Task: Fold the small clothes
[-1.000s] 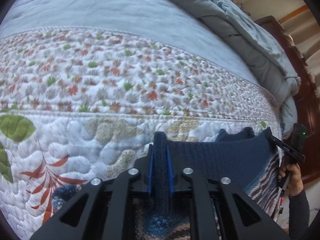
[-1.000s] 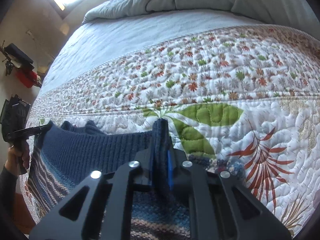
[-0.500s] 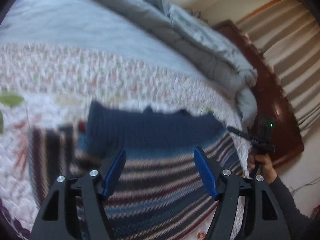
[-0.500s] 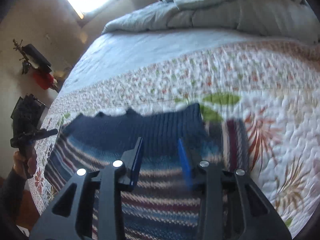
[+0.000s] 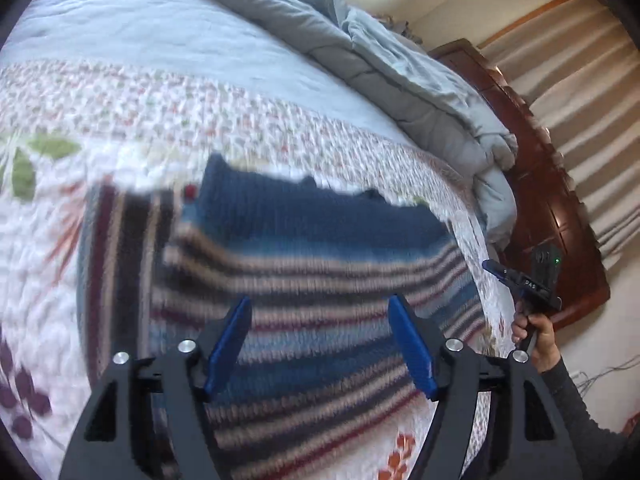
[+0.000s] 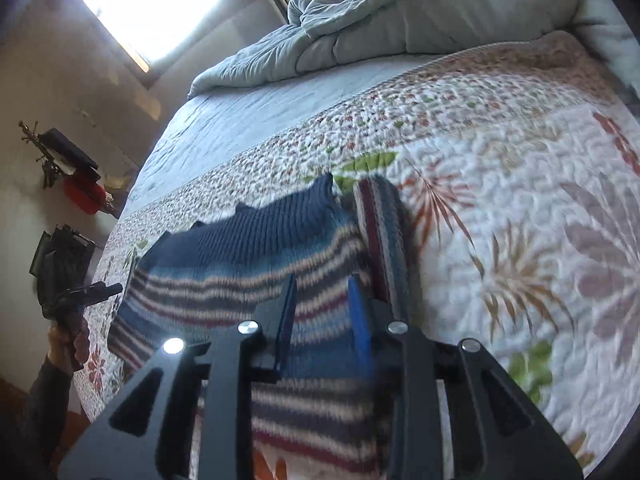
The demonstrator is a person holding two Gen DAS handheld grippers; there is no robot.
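A striped knit sweater (image 5: 320, 248) with a navy ribbed band lies spread on the floral quilt (image 5: 52, 280), one sleeve (image 5: 120, 256) folded alongside its body. My left gripper (image 5: 319, 300) hovers above the stripes with its jaws opening and nothing between the blue pads (image 5: 228, 344). The right wrist view shows the same sweater (image 6: 240, 252) and sleeve (image 6: 384, 232). My right gripper (image 6: 322, 282) hangs over it, jaws a little apart and closing on nothing. A person's hand (image 5: 532, 332) holds the right gripper's handle off the bed's edge.
A rumpled grey duvet (image 5: 400, 80) is piled at the far end of the bed. A dark wooden bed frame (image 5: 560, 216) and curtains stand beyond the edge. A bright window (image 6: 160, 4) and a red item on the wall (image 6: 86, 196) are at the left.
Both grippers let go of the navy band they were pinching, opened, and drew back and up. The sweater now lies on the quilt below them.
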